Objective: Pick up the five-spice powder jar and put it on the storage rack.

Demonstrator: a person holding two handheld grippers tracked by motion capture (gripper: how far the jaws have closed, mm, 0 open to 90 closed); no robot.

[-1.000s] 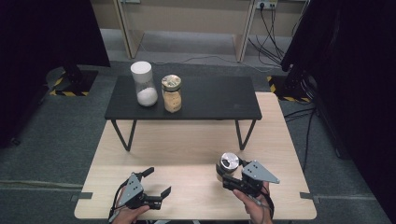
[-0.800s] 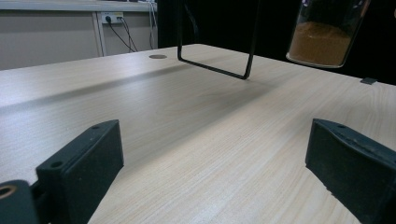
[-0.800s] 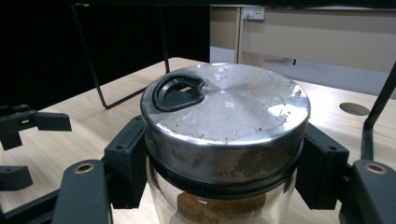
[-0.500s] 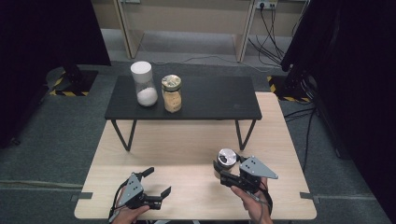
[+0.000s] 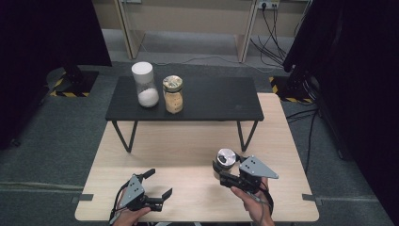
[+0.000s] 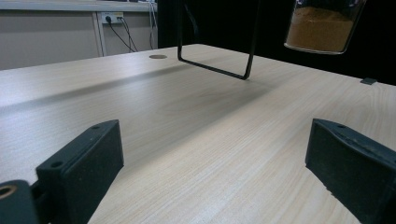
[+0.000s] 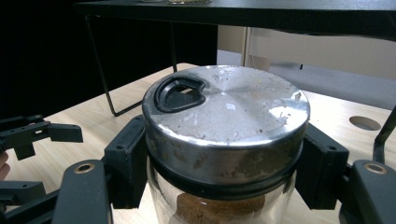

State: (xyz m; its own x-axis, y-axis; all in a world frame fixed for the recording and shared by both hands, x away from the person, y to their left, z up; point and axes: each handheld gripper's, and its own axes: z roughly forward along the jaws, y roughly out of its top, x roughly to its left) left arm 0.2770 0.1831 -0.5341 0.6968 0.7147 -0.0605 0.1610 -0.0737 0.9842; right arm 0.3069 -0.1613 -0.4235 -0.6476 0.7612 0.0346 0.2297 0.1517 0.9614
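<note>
A glass jar [image 5: 226, 158] with a silver metal lid [image 7: 226, 105] and brown powder [image 6: 324, 27] inside is clamped just under the lid by my right gripper [image 5: 222, 170]. It hangs above the right side of the wooden table [image 5: 188, 146]; in the left gripper view its base is off the surface. My left gripper [image 5: 160, 182] rests low at the front left, open, with bare wood between its jaws [image 6: 215, 158]. In the right gripper view, the left gripper [image 7: 28, 135] sits off to the left.
A low black table [image 5: 211, 101] on wire legs [image 6: 215, 51] stands across the far half of the wooden table. On its left part are a white-lidded jar [image 5: 145, 84] of white powder and a gold-lidded jar [image 5: 172, 94] of tan contents.
My right gripper has carried the silver-lidded jar slightly up and away from the front edge. The left gripper has stayed put and open.
</note>
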